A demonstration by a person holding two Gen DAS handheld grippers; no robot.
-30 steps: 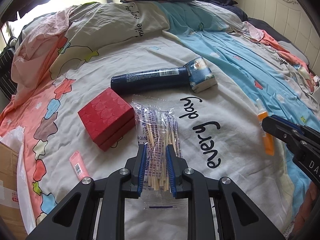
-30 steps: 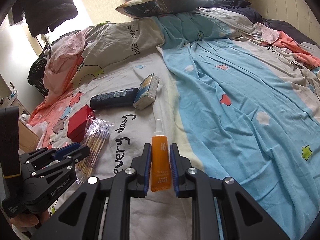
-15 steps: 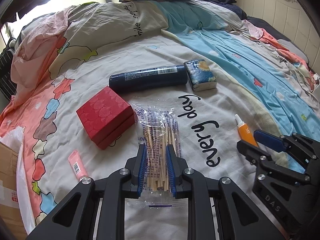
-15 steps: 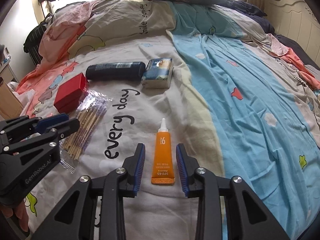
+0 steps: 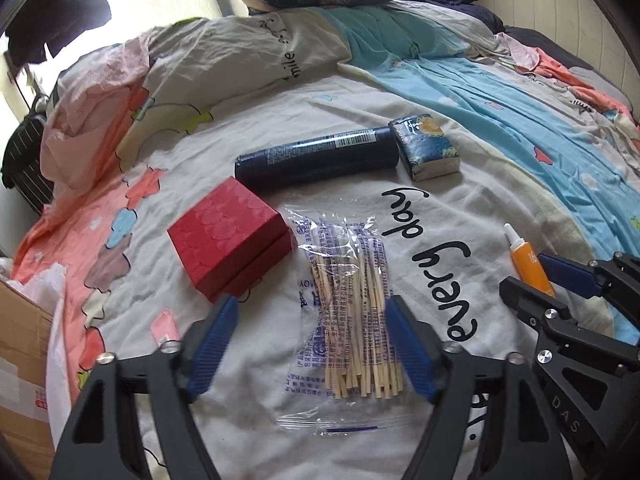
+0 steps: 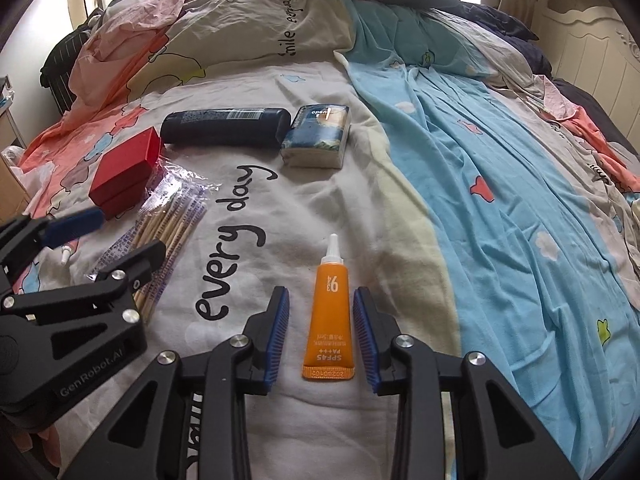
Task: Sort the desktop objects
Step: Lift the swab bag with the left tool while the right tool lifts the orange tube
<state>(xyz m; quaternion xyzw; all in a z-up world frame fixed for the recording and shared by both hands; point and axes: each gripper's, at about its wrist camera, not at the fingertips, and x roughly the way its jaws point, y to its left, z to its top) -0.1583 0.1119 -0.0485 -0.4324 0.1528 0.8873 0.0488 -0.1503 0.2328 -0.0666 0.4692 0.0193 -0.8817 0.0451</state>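
**Observer:** What do you have closest in?

**Operator:** My left gripper (image 5: 310,354) stands wide open, holding nothing, with the bag of wooden sticks (image 5: 352,316) lying flat on the quilt (image 5: 460,208) between its fingers. My right gripper (image 6: 322,334) is open too, and the orange tube (image 6: 330,314) rests between its fingers, touching neither.

**Observer:** And beyond those?

**Operator:** The red box (image 5: 230,242) sits just beside the bag. Past it lies the dark blue bottle (image 5: 316,162), with the tissue pack (image 5: 426,148) touching its end. A small pink tube (image 5: 164,326) lies near my left finger.

**Observer:** Which step is this?

**Operator:** I judge both items set down in their places. Next I must draw both grippers back without snagging the bag's plastic, then go for the pink tube.
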